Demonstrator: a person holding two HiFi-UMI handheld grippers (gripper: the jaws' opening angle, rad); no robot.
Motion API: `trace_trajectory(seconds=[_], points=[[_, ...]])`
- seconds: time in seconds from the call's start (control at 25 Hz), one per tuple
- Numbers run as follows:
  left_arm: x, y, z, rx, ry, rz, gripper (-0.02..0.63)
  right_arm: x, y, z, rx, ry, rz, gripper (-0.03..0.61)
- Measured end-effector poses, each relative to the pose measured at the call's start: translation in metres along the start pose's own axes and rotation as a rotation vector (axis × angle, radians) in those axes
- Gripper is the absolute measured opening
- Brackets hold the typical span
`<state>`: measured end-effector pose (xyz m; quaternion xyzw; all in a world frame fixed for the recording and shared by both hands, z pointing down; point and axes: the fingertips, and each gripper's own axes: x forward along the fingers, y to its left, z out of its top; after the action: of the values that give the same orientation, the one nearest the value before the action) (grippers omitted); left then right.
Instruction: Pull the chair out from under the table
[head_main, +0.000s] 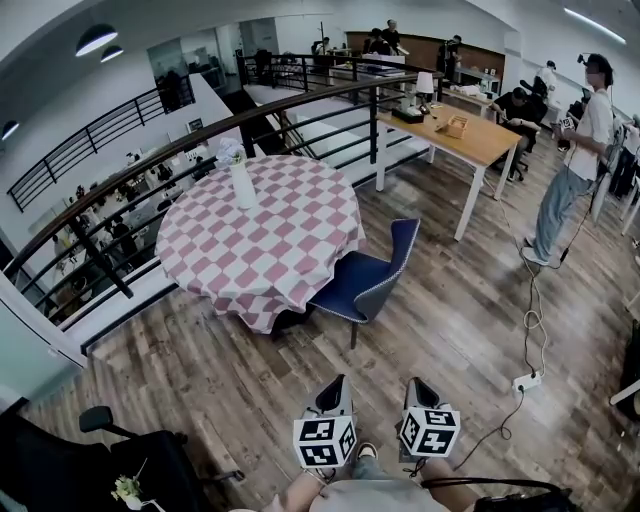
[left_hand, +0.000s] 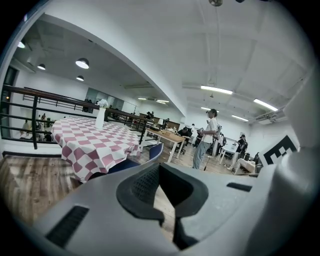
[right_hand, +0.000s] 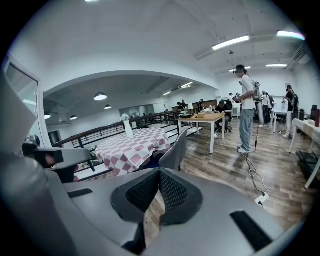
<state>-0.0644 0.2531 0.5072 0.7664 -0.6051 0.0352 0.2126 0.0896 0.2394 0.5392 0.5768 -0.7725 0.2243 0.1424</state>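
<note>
Two grippers sit low in the head view, and neither is on anything. At the far left a black office chair (head_main: 90, 462) stands on the wooden floor (head_main: 200, 370), and behind it a dark railing (head_main: 150, 150) curves along the edge of the upper level. Next comes the round table (head_main: 260, 240) under a pink-and-white checked cloth, with a white vase (head_main: 243, 184) upright near its far edge. The blue chair (head_main: 372, 278) stands at the table's right side. The front of its seat is tucked under the hanging cloth and its back faces away from the table.

Well apart from the chair and nearer the person, the left gripper (head_main: 338, 382) points toward it. Its jaws meet at the tips with nothing between them, as its own view shows (left_hand: 160, 165). Just beside it, the right gripper (head_main: 417, 384) is likewise closed and empty (right_hand: 159, 171). Each carries its marker cube, the left cube (head_main: 324, 441) and the right cube (head_main: 430, 431).

Further right, a long wooden desk (head_main: 470, 138) stands beyond the railing. A white power strip (head_main: 527, 381) lies on the floor with its cable trailing off toward a person (head_main: 575, 170) standing at the far right.
</note>
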Motion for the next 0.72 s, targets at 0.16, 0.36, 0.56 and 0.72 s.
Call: trace_trajectory(seconds=[0.16, 0.36, 0.56, 0.72], points=[[0.021, -0.009, 0.010, -0.001, -0.014, 0.006, 0.002, 0.016, -0.016, 0.014, -0.005, 0.006, 0.013, 0.017], [0.048, -0.012, 0.017, 0.000, -0.012, 0.030, 0.002, 0.038, -0.030, 0.025, -0.008, 0.023, 0.040, 0.017], [0.071, -0.014, 0.022, -0.008, -0.003, 0.052, 0.003, 0.056, -0.044, 0.035, -0.018, 0.038, 0.061, 0.017], [0.087, -0.016, 0.025, -0.010, 0.012, 0.062, 0.003, 0.072, -0.054, 0.041, 0.000, 0.057, 0.076, 0.017]])
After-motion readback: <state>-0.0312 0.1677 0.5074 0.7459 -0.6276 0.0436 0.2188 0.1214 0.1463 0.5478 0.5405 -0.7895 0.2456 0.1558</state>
